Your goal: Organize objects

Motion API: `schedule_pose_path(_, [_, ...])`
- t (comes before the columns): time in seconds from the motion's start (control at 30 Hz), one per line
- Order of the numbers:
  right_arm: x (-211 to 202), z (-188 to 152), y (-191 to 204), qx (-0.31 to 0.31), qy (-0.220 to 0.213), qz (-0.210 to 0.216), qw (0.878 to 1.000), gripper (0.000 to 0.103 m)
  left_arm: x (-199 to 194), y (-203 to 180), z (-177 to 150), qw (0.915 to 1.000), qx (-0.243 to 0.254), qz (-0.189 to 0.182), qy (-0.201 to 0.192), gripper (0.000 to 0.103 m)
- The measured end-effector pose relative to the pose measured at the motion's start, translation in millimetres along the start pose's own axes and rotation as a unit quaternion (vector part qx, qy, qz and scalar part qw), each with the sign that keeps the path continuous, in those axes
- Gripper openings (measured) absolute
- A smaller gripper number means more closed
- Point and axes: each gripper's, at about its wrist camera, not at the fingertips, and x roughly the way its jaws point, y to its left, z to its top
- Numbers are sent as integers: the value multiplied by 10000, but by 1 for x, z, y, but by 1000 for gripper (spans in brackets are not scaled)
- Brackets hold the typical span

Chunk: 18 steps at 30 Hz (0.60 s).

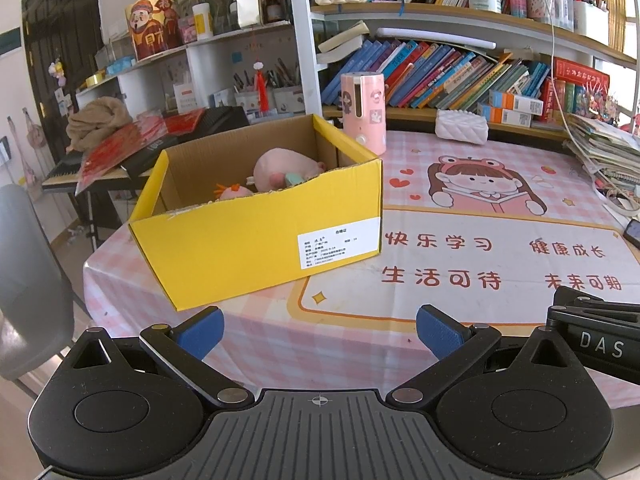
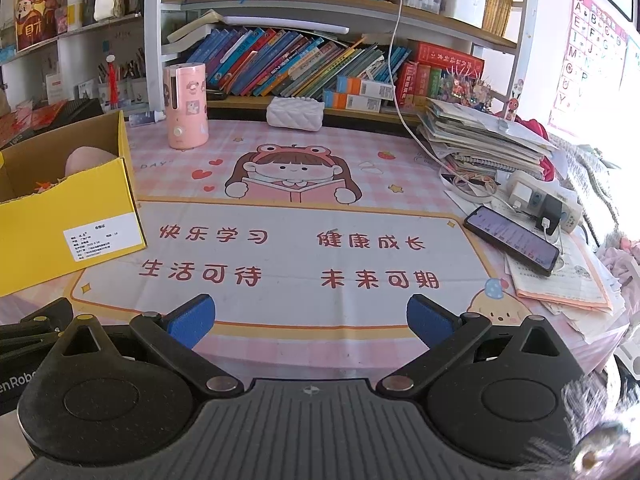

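Fingers come first in both views: the left gripper and the right gripper each hold their blue pads wide apart with nothing between them, low over the near edge of the table.

Beyond the pads lies bare printed cloth; no loose toy shows in the middle ground of either view.

Farther on, the box sits up and to the left of the left gripper's fingers, and at the far left edge of the right wrist view, so the left hand is plainly the nearer one to it. Its long axis runs across the left view, slightly skewed, the labelled wall facing the fingers. Inside, against the far right corner, rests a pink plush, with a smaller orange-tufted toy just beside it near the front wall.

Past the box stands a pink cylinder, then a white quilted pouch to its right, near the shelf. If one of these goes in next, the cylinder lies closer to the box, the pouch closer to the right hand.
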Motion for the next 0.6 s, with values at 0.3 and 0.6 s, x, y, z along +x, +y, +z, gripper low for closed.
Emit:
schedule_pose_path(0.3, [0,0,0,-4,0,-4,10000,103,3,0,-1,10000,-17,-13,63,103])
schedule_pose_path(0.6, [-1,0,-4,3,-4,-37,10000,103,3,-1,-1,9999,-14,-53,107,103])
